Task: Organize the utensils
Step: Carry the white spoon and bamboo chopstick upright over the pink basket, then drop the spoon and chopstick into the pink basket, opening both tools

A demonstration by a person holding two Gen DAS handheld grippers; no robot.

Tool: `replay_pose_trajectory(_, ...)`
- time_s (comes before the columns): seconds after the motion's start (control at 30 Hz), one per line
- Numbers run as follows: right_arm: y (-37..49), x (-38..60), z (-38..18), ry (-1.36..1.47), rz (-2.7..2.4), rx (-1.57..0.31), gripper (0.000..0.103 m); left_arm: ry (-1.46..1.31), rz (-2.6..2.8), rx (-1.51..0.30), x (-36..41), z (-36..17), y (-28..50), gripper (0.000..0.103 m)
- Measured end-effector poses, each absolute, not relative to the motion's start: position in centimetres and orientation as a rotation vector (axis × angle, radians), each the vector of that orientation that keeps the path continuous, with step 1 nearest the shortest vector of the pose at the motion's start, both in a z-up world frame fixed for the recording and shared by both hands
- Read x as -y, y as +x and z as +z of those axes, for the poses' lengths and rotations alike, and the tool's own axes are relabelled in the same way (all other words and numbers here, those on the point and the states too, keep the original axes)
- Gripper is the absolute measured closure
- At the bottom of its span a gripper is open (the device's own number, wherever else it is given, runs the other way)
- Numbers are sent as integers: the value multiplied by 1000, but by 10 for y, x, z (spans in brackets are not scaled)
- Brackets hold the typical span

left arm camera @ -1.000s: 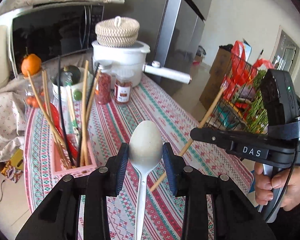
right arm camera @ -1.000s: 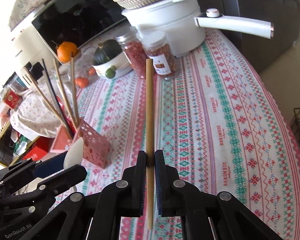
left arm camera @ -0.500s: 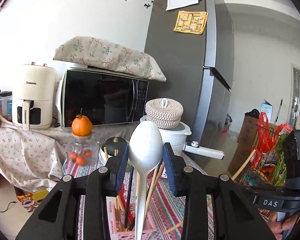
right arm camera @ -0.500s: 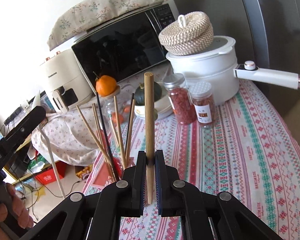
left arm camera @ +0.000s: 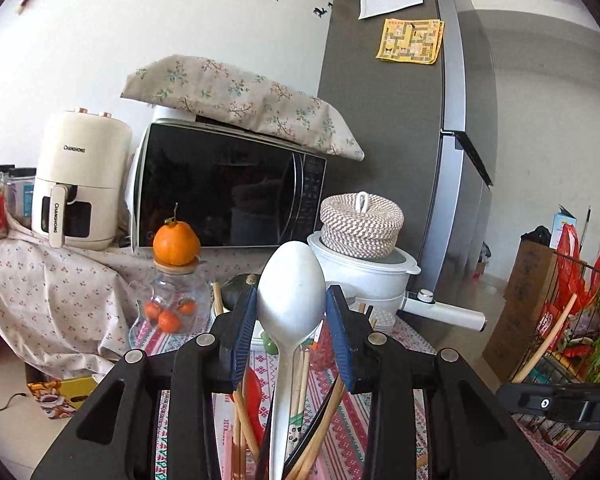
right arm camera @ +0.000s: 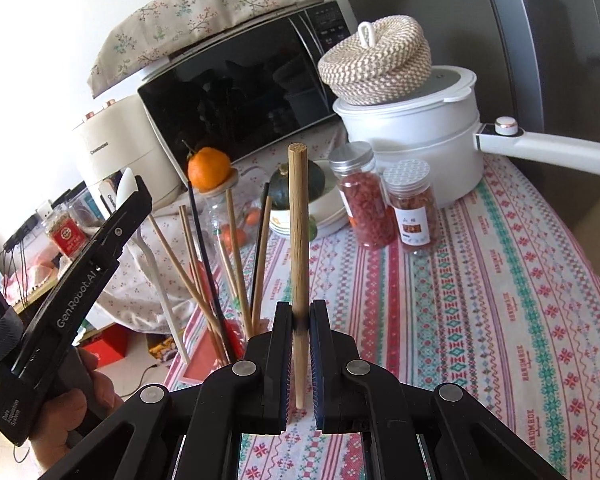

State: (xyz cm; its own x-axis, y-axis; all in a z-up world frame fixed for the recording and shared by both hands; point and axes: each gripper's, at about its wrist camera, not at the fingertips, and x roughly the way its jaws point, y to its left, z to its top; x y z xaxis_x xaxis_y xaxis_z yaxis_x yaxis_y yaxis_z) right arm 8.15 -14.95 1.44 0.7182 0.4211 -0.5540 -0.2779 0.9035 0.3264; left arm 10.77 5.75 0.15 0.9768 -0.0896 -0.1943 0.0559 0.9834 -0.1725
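Utensils stand over patterned tablecloth beside microwave.

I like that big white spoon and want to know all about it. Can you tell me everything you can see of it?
The white plastic-looking spoon has a smooth oval bowl and a long thin handle. It stands upright, bowl on top, between the blue-padded fingers of the left gripper, which close against the bowl's sides. Its handle runs down among the wooden chopsticks below; its lower end is hidden.

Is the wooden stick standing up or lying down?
Standing up. The wooden stick points upward, pinched between the right gripper's jaws, above the tablecloth.
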Motion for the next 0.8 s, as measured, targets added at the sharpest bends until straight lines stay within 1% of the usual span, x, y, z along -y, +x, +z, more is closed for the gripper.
replay_pose_trajectory(0.07, 82, 150, 14, 231, 382, -664, 97, -151, -74, -239, -55, -7, 112, 65)
replay_pose_trajectory(0.13, 84, 150, 13, 224, 378, -662, 97, -128, -81, -275, -52, -12, 113, 58)
replay_pose_trajectory(0.2, 83, 149, 14, 220, 377, -660, 97, -116, -96, -296, -51, -12, 109, 42)
replay_pose_trajectory(0.23, 84, 149, 15, 223, 382, -660, 97, -113, -101, -308, -52, -11, 107, 40)
replay_pose_trajectory(0.37, 79, 143, 27, 211, 392, -638, 97, -144, -115, -363, -65, -6, 95, 38)
replay_pose_trajectory(0.6, 69, 133, 53, 228, 437, -590, 97, -204, -73, -517, -106, -9, 72, 26)
replay_pose_trajectory(0.8, 72, 119, 59, 261, 465, -571, 97, -232, -32, -607, -135, -17, 53, 23)
